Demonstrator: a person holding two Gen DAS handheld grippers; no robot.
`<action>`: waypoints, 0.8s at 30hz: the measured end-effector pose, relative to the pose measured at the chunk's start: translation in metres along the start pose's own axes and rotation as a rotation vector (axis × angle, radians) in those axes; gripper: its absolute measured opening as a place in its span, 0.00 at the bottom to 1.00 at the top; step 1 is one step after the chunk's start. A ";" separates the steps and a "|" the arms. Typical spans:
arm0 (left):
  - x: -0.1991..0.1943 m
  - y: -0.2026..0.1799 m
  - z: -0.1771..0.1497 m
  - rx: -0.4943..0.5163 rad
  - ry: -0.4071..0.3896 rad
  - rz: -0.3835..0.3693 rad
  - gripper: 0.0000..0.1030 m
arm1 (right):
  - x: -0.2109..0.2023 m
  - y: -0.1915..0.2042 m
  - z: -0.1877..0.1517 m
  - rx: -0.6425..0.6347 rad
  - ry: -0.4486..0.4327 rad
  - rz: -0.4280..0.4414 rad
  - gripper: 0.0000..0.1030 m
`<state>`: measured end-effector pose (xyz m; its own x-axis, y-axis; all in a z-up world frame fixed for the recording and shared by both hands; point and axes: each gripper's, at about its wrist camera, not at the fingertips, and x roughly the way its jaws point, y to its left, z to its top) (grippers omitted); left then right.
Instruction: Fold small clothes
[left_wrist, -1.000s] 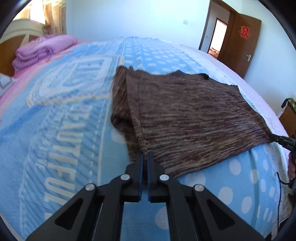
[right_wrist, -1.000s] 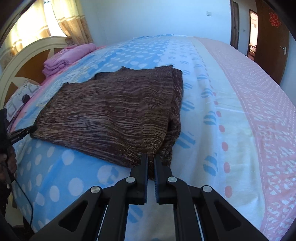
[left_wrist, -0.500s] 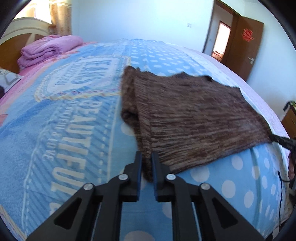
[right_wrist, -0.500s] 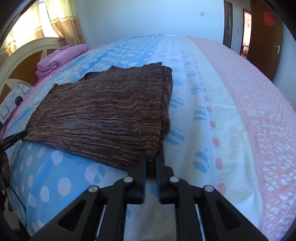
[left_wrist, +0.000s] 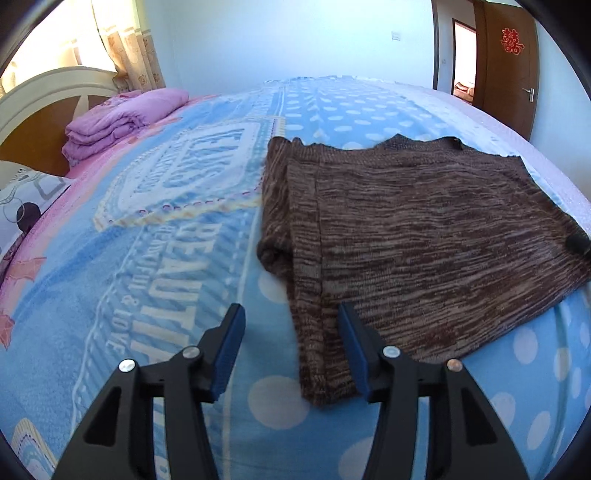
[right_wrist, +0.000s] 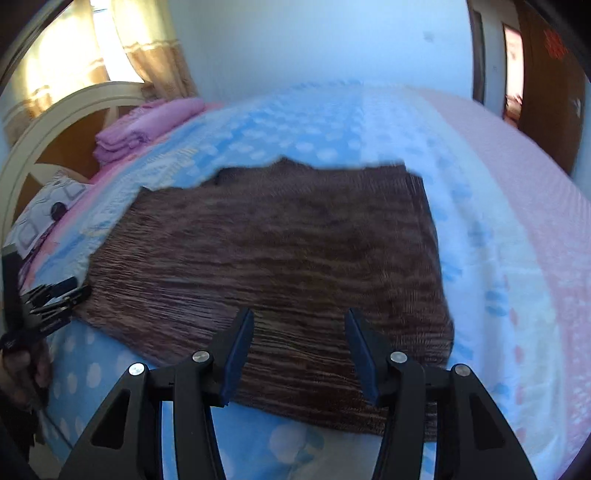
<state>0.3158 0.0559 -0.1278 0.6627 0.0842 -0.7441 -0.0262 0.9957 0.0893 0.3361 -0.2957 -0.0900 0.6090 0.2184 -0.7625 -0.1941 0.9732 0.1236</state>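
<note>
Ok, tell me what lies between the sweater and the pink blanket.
Only bare bedspread lies between the sweater and the pink blanket, shown in the left wrist view.

Two matte black grippers, left gripper (left_wrist: 291, 349) and right gripper (right_wrist: 299, 354) alike – angular plastic arms with triangular cut-outs, tapering to flat fingers. Blue ribbed pads (left_wrist: 229, 354) lining the inner faces; round silver screw heads (right_wrist: 398, 357) at the pivots – two per arm
</note>
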 end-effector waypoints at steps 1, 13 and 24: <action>0.000 0.000 0.000 0.000 0.000 0.004 0.62 | 0.011 -0.006 -0.006 0.020 0.030 -0.024 0.51; -0.005 0.014 -0.010 -0.024 0.023 0.025 0.92 | 0.004 0.010 -0.021 -0.065 0.006 -0.115 0.60; 0.000 0.020 -0.013 -0.061 0.034 0.011 0.98 | 0.024 0.110 0.005 -0.147 0.004 0.052 0.60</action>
<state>0.3060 0.0759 -0.1348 0.6361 0.0959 -0.7656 -0.0802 0.9951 0.0580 0.3327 -0.1836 -0.0916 0.5926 0.2675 -0.7598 -0.3356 0.9395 0.0690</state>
